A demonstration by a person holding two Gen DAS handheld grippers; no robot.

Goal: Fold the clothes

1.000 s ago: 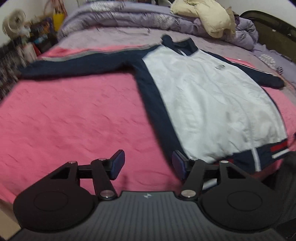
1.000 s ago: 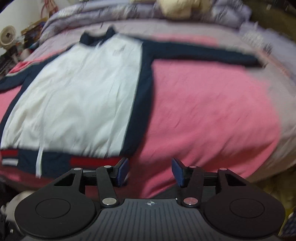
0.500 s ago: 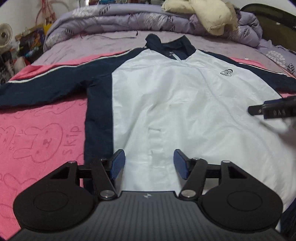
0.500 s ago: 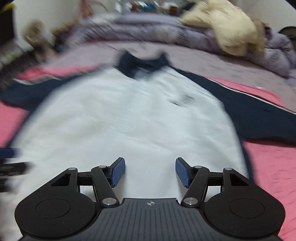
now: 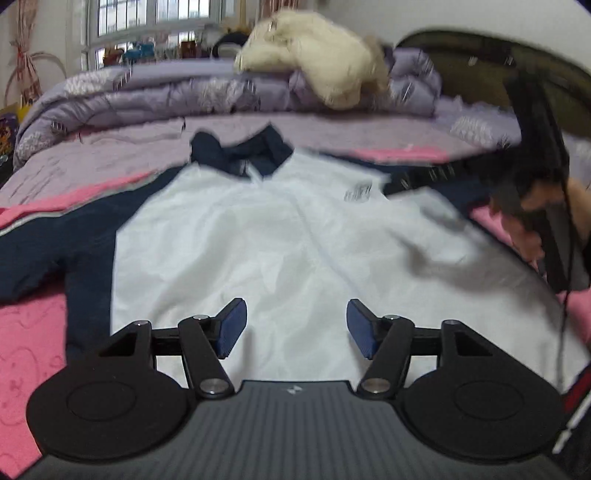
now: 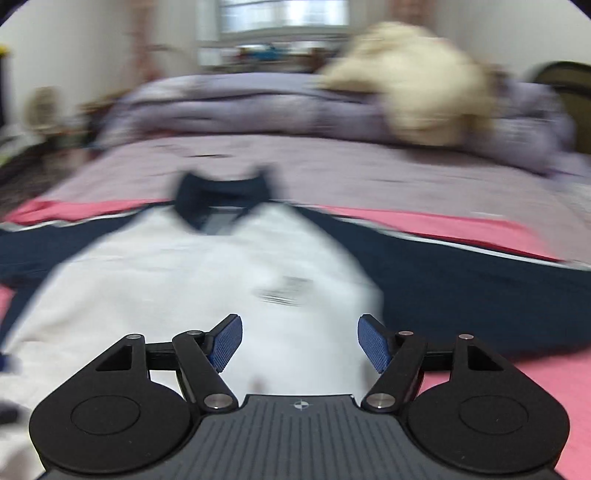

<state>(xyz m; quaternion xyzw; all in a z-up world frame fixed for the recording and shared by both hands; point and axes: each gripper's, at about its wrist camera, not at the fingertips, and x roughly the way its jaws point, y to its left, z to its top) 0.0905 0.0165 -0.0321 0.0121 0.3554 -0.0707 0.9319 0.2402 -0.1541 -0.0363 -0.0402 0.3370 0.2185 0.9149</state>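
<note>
A jacket (image 5: 266, 243) with a white body, navy sleeves and a navy collar (image 5: 240, 151) lies flat, front up, on the pink bedspread (image 5: 26, 332). My left gripper (image 5: 297, 328) hangs open over the white lower front, with nothing between its blue pads. At the right edge of the left wrist view a person's hand (image 5: 528, 229) holds the other gripper's black handle above the right sleeve. My right gripper (image 6: 300, 343) is over the jacket (image 6: 166, 280) just below the chest logo (image 6: 284, 291). Its jaws are opening and hold nothing. The right wrist view is blurred.
A rolled lilac quilt (image 5: 147, 99) runs along the far side of the bed, with a cream padded coat (image 5: 317, 70) on top. A dark headboard (image 5: 480, 66) stands at the far right. A window (image 5: 147, 22) and cluttered sill lie behind.
Both grippers swung in from the jacket's outer sides to over its white front and moved toward the collar. The right jaws now stand wider apart.
</note>
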